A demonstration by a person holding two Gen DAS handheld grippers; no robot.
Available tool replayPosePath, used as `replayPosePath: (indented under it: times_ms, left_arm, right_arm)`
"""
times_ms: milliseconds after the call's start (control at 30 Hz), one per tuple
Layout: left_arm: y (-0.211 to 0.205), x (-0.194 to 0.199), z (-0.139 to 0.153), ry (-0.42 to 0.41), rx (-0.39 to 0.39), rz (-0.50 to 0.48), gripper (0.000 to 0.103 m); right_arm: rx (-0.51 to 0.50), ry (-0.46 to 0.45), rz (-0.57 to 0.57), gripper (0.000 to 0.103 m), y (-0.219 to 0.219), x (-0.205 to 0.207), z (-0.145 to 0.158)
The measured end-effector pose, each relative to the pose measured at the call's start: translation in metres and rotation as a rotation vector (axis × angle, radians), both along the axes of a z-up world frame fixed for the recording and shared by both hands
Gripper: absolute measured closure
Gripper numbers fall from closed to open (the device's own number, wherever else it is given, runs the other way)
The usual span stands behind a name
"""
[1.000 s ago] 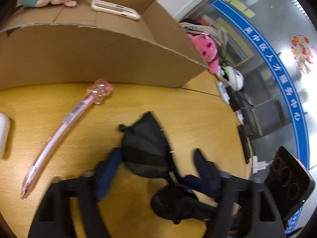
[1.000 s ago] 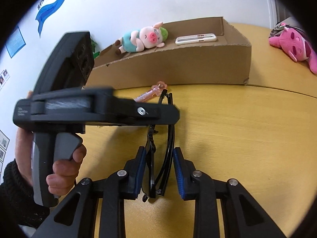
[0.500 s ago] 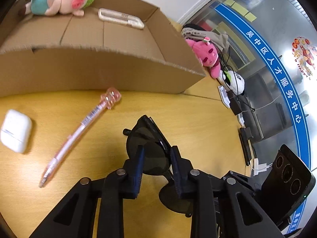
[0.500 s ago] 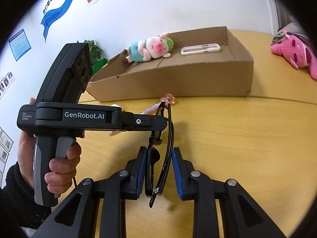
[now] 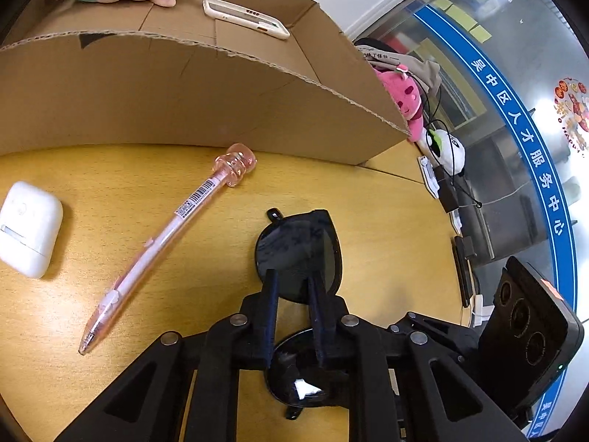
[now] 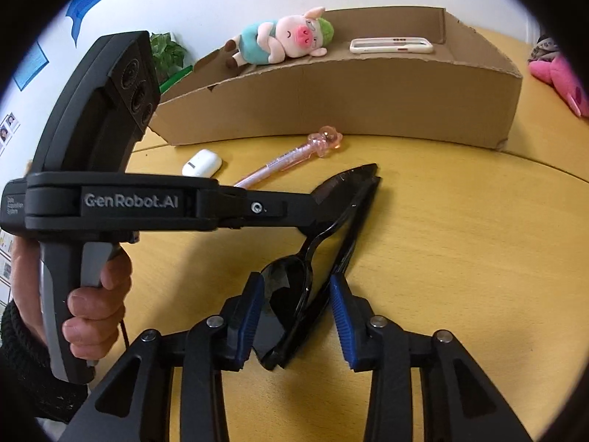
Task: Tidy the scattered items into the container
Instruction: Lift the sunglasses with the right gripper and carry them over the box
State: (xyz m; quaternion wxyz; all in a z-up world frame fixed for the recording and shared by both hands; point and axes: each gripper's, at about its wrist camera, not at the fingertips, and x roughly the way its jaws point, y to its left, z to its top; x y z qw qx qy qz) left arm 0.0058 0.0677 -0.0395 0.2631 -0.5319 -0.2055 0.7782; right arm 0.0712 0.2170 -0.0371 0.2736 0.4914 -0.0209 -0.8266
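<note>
While your left gripper has just closed on the black sunglasses on the yellow wooden table, your right gripper has just spread its fingers apart around them. Beyond, your brown cardboard box holds a plush pig and a white phone case.

Both wrist views look down close, sharing the box

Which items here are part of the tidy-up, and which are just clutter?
Job:
sunglasses, held by the left claw
pink pen
white earbud case
cardboard box

Lying about:
pink plush
panda toy
cables
</note>
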Motion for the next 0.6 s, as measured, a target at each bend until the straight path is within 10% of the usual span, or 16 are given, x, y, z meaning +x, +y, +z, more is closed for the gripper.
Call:
replayPosePath:
  times_ms: [167, 233, 300, 600]
  left_arm:
    - [-0.008, -0.001, 0.003, 0.016, 0.008, 0.023, 0.079]
    - [-0.015, -0.002, 0.002, 0.015, 0.011, 0.048, 0.032]
    - [-0.019, -0.003, 0.002, 0.021, 0.009, 0.060, 0.017]
    - [-0.005, -0.002, -0.001, -0.002, 0.088, -0.027, 0.009]
  right_arm:
    - [-0.011, -0.006, 0.013, 0.086, -0.004, -0.004, 0.000]
    - [-0.028, 0.008, 0.010, 0.086, -0.004, -0.002, 0.002]
    - [-0.045, 0.011, 0.014, 0.087, -0.003, 0.001, 0.000]
    - [-0.120, 0.089, 0.091, 0.100, -0.002, 0.022, 0.014]
